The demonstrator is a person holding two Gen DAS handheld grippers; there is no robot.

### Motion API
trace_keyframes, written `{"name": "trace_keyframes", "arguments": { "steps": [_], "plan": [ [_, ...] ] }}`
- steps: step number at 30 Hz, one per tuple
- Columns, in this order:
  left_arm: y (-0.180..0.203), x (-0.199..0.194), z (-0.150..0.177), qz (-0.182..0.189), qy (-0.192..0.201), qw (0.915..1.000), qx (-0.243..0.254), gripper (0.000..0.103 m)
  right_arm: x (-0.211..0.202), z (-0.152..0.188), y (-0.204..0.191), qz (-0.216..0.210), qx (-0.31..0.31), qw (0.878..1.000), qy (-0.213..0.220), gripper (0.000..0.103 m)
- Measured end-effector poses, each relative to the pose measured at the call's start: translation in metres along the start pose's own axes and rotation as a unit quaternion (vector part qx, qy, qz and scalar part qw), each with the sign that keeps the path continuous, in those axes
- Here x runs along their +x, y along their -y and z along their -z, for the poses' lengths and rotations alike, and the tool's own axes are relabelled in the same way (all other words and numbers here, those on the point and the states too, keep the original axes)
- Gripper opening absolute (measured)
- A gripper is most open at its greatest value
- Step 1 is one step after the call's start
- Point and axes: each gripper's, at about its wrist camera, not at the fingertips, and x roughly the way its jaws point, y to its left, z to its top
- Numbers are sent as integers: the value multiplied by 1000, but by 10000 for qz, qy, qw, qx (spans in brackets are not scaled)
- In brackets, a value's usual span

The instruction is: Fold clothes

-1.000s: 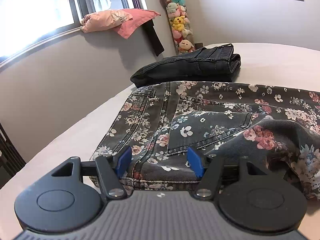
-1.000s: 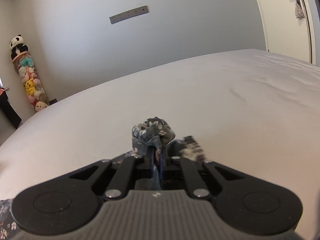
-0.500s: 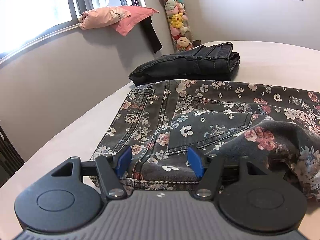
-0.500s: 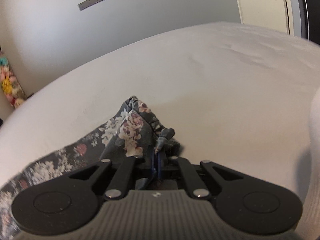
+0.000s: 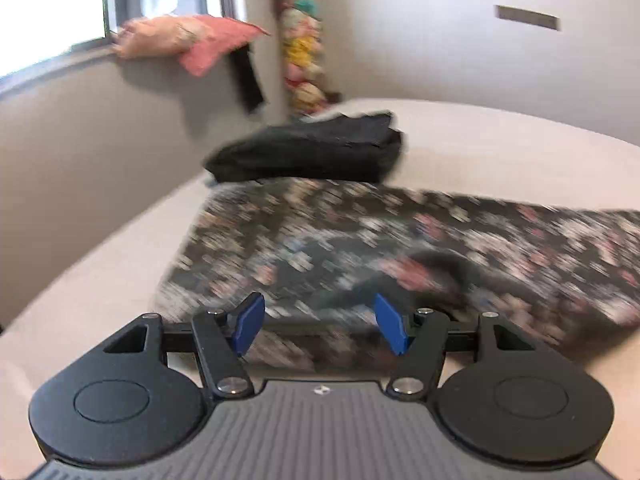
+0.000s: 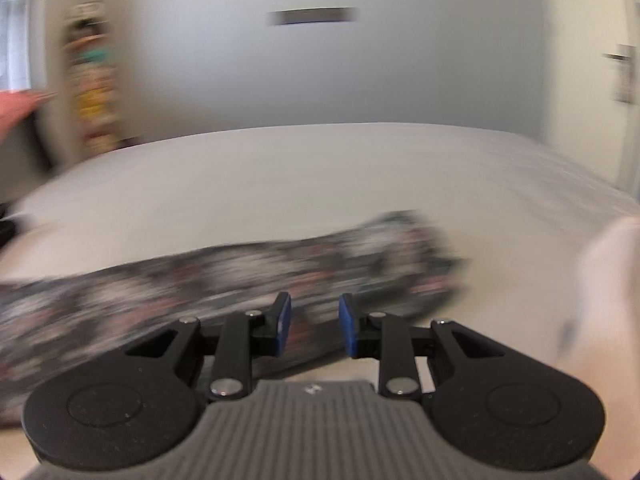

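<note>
- While both views are smeared with motion blur, the floral jeans (image 5: pixel 360 240) read clearly enough: spread flat on the white bed (image 5: pixel 500 152), waistband end toward the left tongs (image 5: pixel 320 326).
- Left tongs: blue pads (image 5: pixel 249 326) stand wide apart, released, nothing pinched; the jeans' near edge lies just beyond and below the tips.
- Right tongs (image 6: pixel 314 326): jaws have just been opening, now partly parted with a clear gap; the fabric lies on the bed beyond the pads, not between them (released).
- From the right wrist view the leg of the jeans (image 6: pixel 280 276) runs as a long strip across the bed, hem end up to the right.
- Folded dark jeans (image 5: pixel 312 152) sit on the bed just behind the floral pair, near the wall.
- Pink cloth (image 5: pixel 188 40) lies on the window ledge; a column of soft toys (image 5: pixel 300 40) stands in the corner (too blurred for detail).
- Pale blurred shape at the right edge of the right wrist view, cannot tell what.
</note>
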Motion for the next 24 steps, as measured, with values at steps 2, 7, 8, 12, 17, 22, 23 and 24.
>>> {"name": "trace_keyframes", "arguments": {
  "steps": [2, 7, 8, 12, 17, 22, 23, 24],
  "plan": [
    [6, -3, 3, 162, -139, 9997, 117, 73, -17, 6, -40, -657, -427, 9968, -124, 30],
    [19, -4, 10, 228, -357, 9975, 573, 72, -63, 24, -147, -2128, -1216, 9685, -438, 30],
    [21, -4, 10, 235, -372, 9970, 635, 70, -69, 27, -167, -2360, -1178, 9633, -498, 30],
    [25, 3, 12, 422, -422, 9937, 944, 62, -85, 51, -232, -3127, -915, 9423, -770, 32],
    [23, 16, 15, 515, -478, 9928, 971, 62, -92, 89, -309, -3350, -1376, 9285, -818, 44],
    [5, 24, 10, 614, -412, 9961, 476, 62, -79, 107, -354, -2946, -1895, 9353, -499, 48],
    [3, 26, 9, 606, -408, 9964, 427, 62, -78, 109, -362, -2902, -2013, 9345, -434, 48],
    [1, 28, 8, 598, -403, 9967, 378, 62, -80, 109, -369, -2902, -2134, 9323, -326, 48]
  ]
}}
